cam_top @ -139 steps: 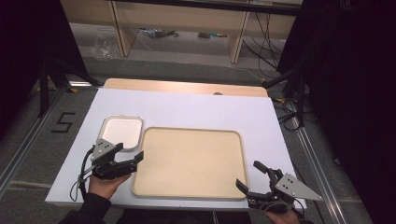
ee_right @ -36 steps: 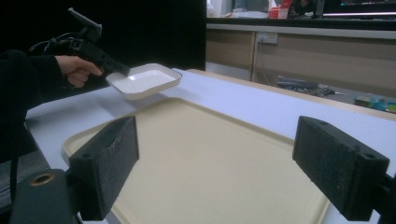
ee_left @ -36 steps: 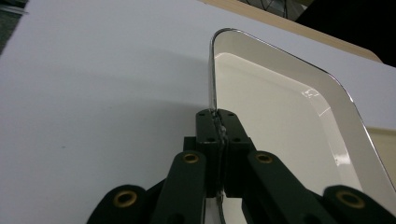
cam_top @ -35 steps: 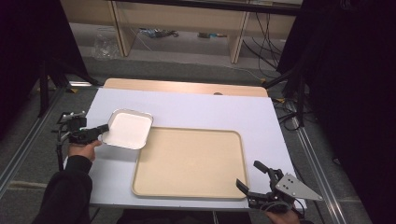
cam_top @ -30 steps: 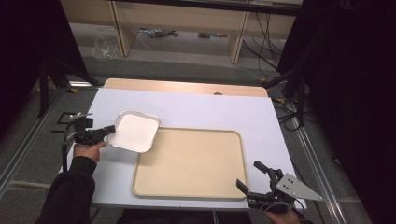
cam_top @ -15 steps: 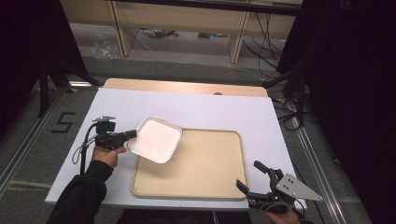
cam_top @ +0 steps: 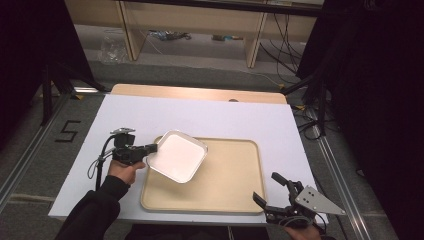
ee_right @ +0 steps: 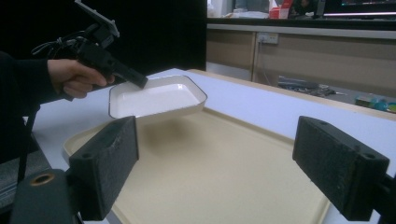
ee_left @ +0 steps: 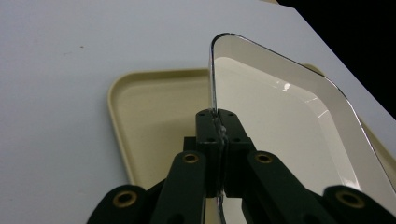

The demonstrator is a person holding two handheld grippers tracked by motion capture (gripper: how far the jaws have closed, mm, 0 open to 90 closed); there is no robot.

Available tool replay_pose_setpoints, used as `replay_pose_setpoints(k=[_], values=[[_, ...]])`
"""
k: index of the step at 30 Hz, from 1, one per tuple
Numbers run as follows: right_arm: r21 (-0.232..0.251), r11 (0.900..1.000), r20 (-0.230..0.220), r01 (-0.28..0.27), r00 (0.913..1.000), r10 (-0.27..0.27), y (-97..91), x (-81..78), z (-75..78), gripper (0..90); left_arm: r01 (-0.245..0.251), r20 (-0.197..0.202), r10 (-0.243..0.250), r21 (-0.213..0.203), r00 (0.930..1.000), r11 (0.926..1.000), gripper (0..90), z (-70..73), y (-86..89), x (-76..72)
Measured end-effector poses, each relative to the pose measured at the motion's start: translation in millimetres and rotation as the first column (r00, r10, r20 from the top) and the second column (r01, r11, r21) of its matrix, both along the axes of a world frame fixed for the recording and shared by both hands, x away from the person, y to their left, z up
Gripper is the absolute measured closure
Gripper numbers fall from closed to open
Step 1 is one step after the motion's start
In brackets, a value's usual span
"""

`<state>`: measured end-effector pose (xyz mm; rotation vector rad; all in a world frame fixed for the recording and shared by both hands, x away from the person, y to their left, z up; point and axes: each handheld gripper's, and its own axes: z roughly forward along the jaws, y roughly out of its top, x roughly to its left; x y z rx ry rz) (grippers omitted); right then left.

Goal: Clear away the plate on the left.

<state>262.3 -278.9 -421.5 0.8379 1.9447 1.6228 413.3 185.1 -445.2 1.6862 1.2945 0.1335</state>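
1. Left gripper (cam_top: pixel 151 148) is clamping its jaws on the rim of the white dish (cam_top: pixel 177 156), holding it lifted and tilted over the beige tray's (cam_top: pixel 230 185) left part.
2. Right gripper (cam_top: pixel 265 195) is sitting at the tray's near right corner with jaws spread wide, gripping nothing.
3. Tray is lying on the white surface (cam_top: pixel 200 115).
4. A "5" marking (cam_top: pixel 66 131) is showing on the floor left of the surface.

1. The dish (cam_top: pixel 177 155) is plain white inside, with a thin dark rim.
2. The tray (cam_top: pixel 235 175) is pale beige, no pattern.
3. The table (cam_top: pixel 210 115) has a white top, with a light wood strip at its far edge.
4. Both grippers, left gripper (cam_top: pixel 150 148) and right gripper (cam_top: pixel 266 191), are black; brass-coloured rivets dot the left one.
5. The right one carries a grey plate (cam_top: pixel 317 200).
6. The sleeve (cam_top: pixel 95 212) at near left is black.
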Motion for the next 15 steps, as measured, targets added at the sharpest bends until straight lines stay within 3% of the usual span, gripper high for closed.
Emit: replay_pose_setpoints(k=[15], values=[[0.002,1.0000,0.001,0.001,1.0000,-0.001,0.1,-0.2,-0.1,15.3,0.095,-0.010,-0.095,-0.002,0.9954,0.9955,88.3,-3.1,-35.8,-12.6]])
